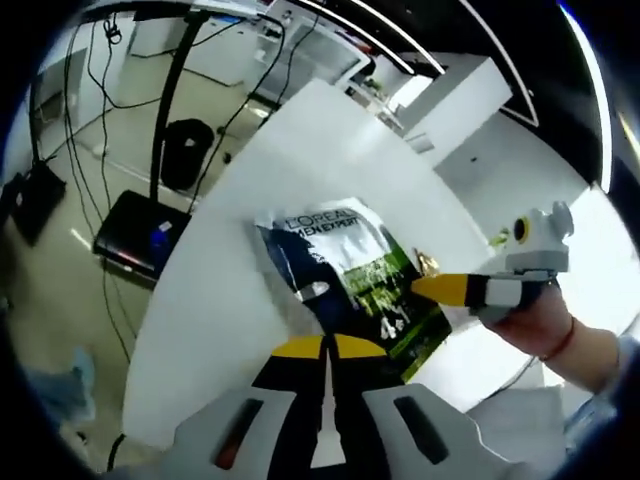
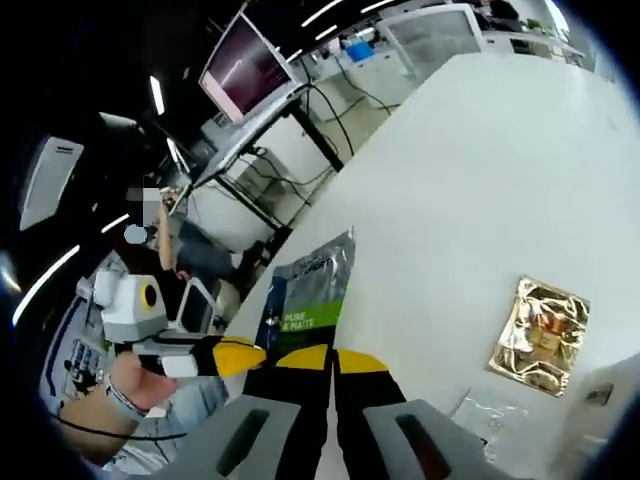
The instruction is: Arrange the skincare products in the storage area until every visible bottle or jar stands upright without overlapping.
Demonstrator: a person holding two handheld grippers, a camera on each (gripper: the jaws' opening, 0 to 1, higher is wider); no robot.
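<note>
Foil-backed, the green-and-navy sachet (image 1: 350, 280) lies flat on the white worktop (image 1: 230, 300) in my left gripper view, just beyond my left claw (image 1: 324, 347), whose jaws are pressed together. My right claw (image 1: 440, 288) reaches its edge.

In my right gripper view, my right claw (image 2: 330, 358) is pressed together near the sachet (image 2: 310, 290); a gold packet (image 2: 543, 335) lies well apart.

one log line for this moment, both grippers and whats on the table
left gripper: shut | right gripper: shut | L'Oreal sachet: flat on white table | gold foil sachet: flat, apart
</note>
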